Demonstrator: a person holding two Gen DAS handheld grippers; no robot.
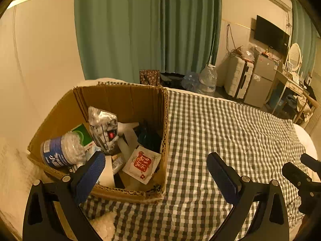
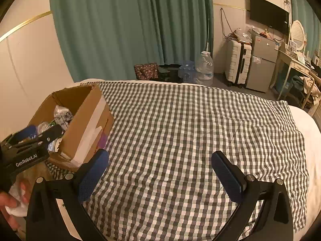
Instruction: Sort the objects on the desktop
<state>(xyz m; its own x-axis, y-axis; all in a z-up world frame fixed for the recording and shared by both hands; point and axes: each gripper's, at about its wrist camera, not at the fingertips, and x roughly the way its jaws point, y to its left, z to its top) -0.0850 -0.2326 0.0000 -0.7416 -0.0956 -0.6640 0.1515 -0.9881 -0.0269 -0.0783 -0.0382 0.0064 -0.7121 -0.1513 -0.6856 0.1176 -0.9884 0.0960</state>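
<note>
An open cardboard box [image 1: 124, 98] stands at the left on a checked cloth [image 1: 230, 132]. Inside lie a crushed water bottle with a blue label [image 1: 60, 152], a silvery crinkled packet [image 1: 103, 128], a white sachet with red print [image 1: 142, 163], a green and white carton [image 1: 84, 133] and dark items. My left gripper [image 1: 158, 168] is open with nothing between its fingers; its left pad [image 1: 90, 178] hangs over the box's near rim. In the right wrist view the box [image 2: 84, 124] is at left. My right gripper [image 2: 160, 170] is open and empty above bare cloth [image 2: 190, 130].
The cloth covers a white bed [image 2: 309, 124]. Beyond it are green curtains [image 2: 130, 26], big water jugs [image 2: 204, 68], a white suitcase [image 2: 237, 64], a small fridge [image 2: 260, 66], a wall TV [image 2: 268, 14] and a desk [image 2: 295, 64]. A hand [image 2: 8, 206] holds the left gripper's body [image 2: 26, 150].
</note>
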